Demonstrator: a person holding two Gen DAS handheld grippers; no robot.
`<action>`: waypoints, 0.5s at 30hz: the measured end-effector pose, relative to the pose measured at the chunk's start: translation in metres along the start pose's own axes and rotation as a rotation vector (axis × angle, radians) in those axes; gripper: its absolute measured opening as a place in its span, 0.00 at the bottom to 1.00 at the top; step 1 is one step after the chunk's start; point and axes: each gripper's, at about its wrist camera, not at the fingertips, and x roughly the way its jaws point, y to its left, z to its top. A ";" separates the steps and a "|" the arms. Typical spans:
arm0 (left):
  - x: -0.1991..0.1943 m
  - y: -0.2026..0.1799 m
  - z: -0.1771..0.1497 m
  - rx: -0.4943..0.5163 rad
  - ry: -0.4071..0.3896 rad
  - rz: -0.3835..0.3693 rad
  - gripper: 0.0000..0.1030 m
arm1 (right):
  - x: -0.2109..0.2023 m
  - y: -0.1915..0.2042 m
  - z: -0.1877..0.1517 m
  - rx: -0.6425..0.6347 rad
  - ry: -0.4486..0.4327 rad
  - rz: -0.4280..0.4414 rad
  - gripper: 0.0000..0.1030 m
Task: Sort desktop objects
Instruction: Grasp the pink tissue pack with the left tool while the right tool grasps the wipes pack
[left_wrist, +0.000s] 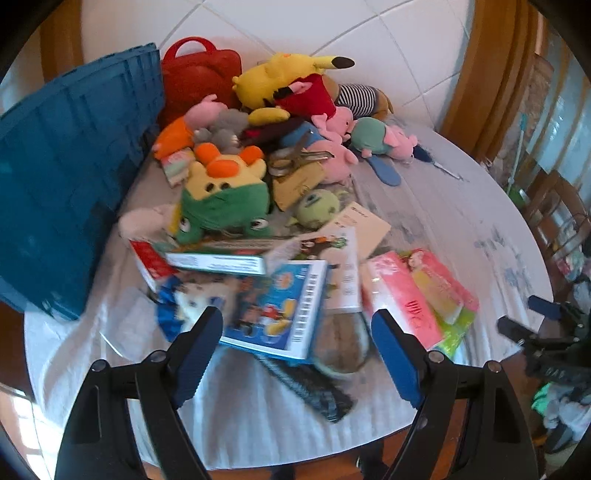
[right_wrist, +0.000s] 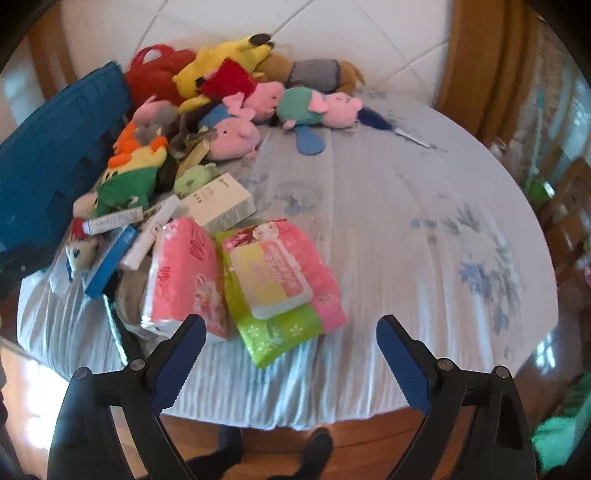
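A round table with a pale blue cloth (right_wrist: 388, 229) holds a heap of objects. Plush toys lie at the back: a yellow one (left_wrist: 280, 74), pink pigs (right_wrist: 236, 136) and a green and orange one (left_wrist: 225, 195). Boxes lie in front, among them a blue box (left_wrist: 277, 306) and a white box (right_wrist: 221, 203). Pink tissue packs (right_wrist: 184, 280) and a wipes pack (right_wrist: 273, 273) lie at the front. My left gripper (left_wrist: 297, 321) is open above the blue box. My right gripper (right_wrist: 291, 328) is open just in front of the wipes pack, empty.
A blue plastic crate (left_wrist: 70, 177) stands at the table's left, a red bag (left_wrist: 199, 74) behind it. A dark comb-like item (left_wrist: 314, 387) lies near the front edge. The table's right half (right_wrist: 443, 258) shows bare cloth. The right gripper shows at the left wrist view's right edge (left_wrist: 546, 332).
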 end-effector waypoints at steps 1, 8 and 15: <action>0.004 -0.009 -0.002 -0.014 0.006 0.006 0.80 | 0.005 -0.003 0.002 -0.028 0.007 0.012 0.92; 0.034 -0.076 -0.021 -0.164 0.038 0.056 0.80 | 0.045 -0.036 0.011 -0.228 0.078 0.145 0.93; 0.069 -0.099 -0.031 -0.218 0.083 0.154 0.80 | 0.069 -0.046 0.011 -0.334 0.117 0.248 0.97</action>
